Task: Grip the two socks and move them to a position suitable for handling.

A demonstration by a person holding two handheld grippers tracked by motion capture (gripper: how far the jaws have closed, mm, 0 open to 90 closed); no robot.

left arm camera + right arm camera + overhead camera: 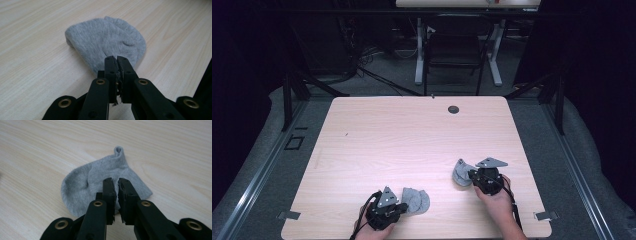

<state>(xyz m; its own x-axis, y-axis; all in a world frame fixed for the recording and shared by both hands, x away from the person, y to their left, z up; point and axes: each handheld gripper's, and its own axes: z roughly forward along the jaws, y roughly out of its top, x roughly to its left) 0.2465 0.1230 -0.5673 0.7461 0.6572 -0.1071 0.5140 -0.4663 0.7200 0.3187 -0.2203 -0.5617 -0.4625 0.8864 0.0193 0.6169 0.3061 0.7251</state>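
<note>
Two small grey knitted socks are lying on the pale wood-grain worktop [412,130]. The left grey sock [416,200] is sitting in the lower middle of the high view, crumpled into a rounded fan. The left gripper [398,208] is pinching its near edge: in the left gripper view its black jaws are standing almost together, with the sock [107,42] spreading out above the tips and a bit of fabric caught between them.

The right grey sock [460,171] is lying in the lower right of the high view, well apart from the first. The right gripper [472,176] is resting on it; in the right gripper view the sock [100,175] is showing one curled end at the top, and the jaws are standing nearly closed over the cloth, a thin gap between them.

A dark round hole [453,109] is sitting near the worktop's far edge.
</note>
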